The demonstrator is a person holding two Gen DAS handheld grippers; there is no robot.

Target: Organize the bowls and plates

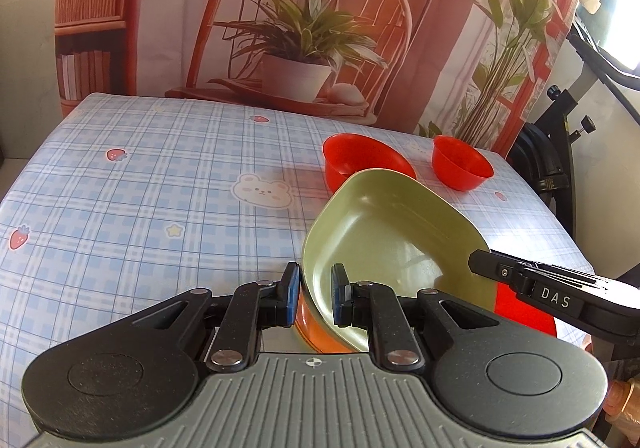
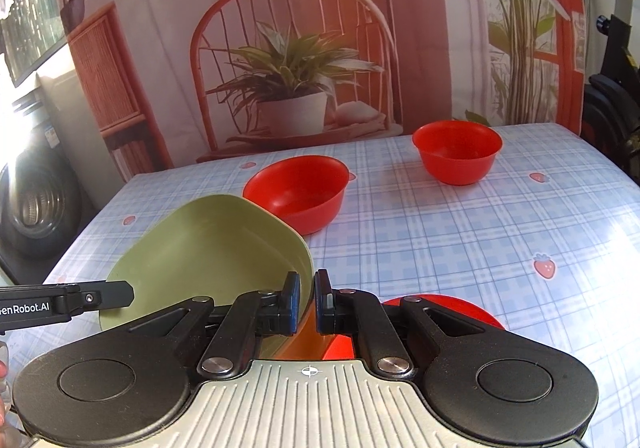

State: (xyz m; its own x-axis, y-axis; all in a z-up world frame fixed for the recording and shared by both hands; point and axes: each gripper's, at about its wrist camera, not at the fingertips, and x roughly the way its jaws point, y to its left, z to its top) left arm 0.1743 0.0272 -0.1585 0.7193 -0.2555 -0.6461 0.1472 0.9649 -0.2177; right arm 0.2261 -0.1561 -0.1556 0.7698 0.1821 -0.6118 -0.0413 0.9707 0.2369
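A green plate [image 1: 392, 232] is held tilted above the table, pinched on opposite rims by both grippers. My left gripper [image 1: 316, 296] is shut on its near left rim. My right gripper [image 2: 307, 302] is shut on its right rim [image 2: 216, 248]; its finger also shows in the left wrist view [image 1: 496, 268]. A red plate [image 2: 460, 310] lies flat on the table under the green one, also showing in the left wrist view [image 1: 524, 312]. Two red bowls stand upright farther back: a nearer one [image 2: 298, 191] and a far right one [image 2: 458, 149].
The table [image 1: 160, 187] has a blue plaid cloth with strawberry and bear prints. A printed backdrop [image 1: 300, 27] hangs behind it. Black exercise equipment [image 1: 560, 151] stands past the right edge. A washing machine [image 2: 36, 199] stands left of the table.
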